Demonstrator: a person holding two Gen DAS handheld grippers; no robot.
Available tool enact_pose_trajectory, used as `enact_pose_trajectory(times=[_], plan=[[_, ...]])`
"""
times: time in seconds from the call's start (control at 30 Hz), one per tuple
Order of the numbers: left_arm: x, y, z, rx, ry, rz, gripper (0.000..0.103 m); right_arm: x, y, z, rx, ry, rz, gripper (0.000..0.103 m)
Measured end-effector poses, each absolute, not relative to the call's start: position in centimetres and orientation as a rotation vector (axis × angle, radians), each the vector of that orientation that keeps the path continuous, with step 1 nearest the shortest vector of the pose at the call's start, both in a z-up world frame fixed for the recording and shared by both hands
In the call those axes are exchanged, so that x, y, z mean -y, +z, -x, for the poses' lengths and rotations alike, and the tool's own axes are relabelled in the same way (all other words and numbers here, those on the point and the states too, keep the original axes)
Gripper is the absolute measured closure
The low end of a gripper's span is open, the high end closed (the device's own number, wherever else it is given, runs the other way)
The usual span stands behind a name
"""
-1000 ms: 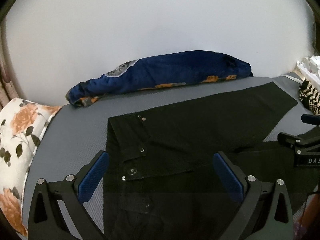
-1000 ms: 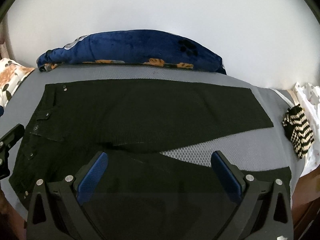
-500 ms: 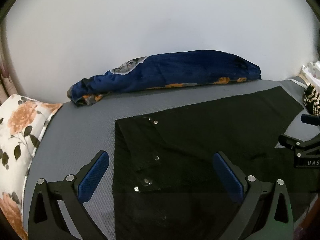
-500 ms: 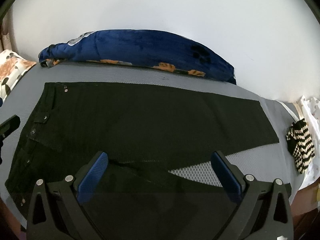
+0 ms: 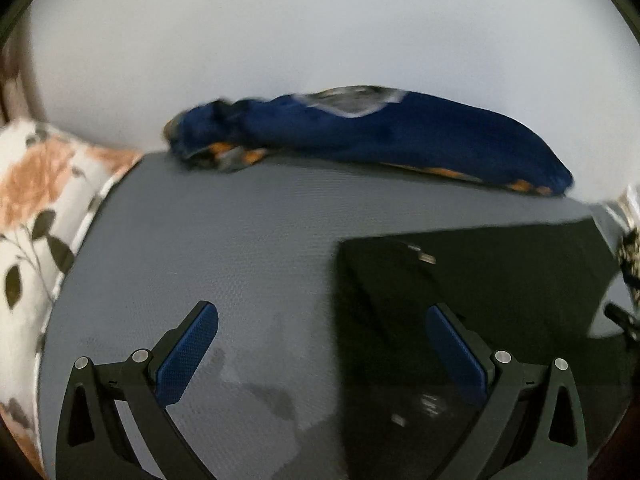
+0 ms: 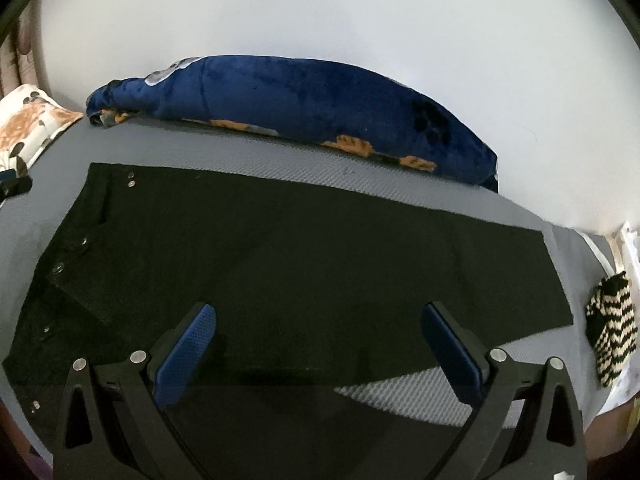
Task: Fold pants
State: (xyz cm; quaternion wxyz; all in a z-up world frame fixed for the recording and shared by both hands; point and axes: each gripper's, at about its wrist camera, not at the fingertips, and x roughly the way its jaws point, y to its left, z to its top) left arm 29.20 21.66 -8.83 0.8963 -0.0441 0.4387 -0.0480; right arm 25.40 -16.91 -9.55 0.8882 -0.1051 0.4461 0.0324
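Pants (image 6: pixel 304 264): black, laid flat on the grey mat (image 5: pixel 224 248), waistband toward the floral pillow (image 5: pixel 36 208), legs running away from it; one leg lies over the other.
Handling: soft, limp, light cloth, probably denim-like with some body; it will sag and drag rather than hold shape, so lift by doubled edges.
Where to take hold: likely the waistband corner by the metal rivets (image 6: pixel 131 180) and the hem end near the striped knit item (image 6: pixel 612 332).
Left gripper (image 5: pixel 322 346): jaws spread wide, nothing between them, hovering over the mat just beside the waistband edge; view blurred.
Right gripper (image 6: pixel 318 344): jaws spread wide, empty, over the legs' near edge.
Textures: mat finely woven mesh; blue blanket (image 6: pixel 288 108) plush, rolled behind the pants against the wall.
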Motion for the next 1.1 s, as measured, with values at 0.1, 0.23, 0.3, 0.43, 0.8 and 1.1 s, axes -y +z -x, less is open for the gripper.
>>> enact_pose_trajectory(times=[0.1, 0.23, 0.3, 0.43, 0.8, 1.1], plan=[[-23.8, -10.7, -31.9, -0.958, -0.161, 0.149, 0.001, 17.2, -9.9, -26.1, -0.935, 0.056, 0.233, 0.001], [-22.3, -12.6, -34.9, -1.012, -0.293, 0.14, 0.001, 17.4, -11.0, -26.8, -0.963, 0.05, 0.238, 0.001], [-20.8, -13.7, -36.4, -1.038, -0.341, 0.088, 0.001, 17.4, -11.7, -27.1, -0.983, 0.054, 0.227, 0.001], [-18.6, -16.1, -38.6, -1.108, -0.458, 0.069, 0.015, 17.6, -12.3, -27.5, -1.0, 0.054, 0.214, 0.001], [-16.3, -16.0, -40.0, -1.072, -0.529, 0.139, 0.082, 18.5, -12.7, -29.4, -0.997, 0.119, 0.214, 0.003], [-13.3, -10.9, -33.8, -0.875, -0.492, 0.114, 0.086, 22.5, -11.3, -33.1, -0.841, 0.358, 0.235, 0.014]])
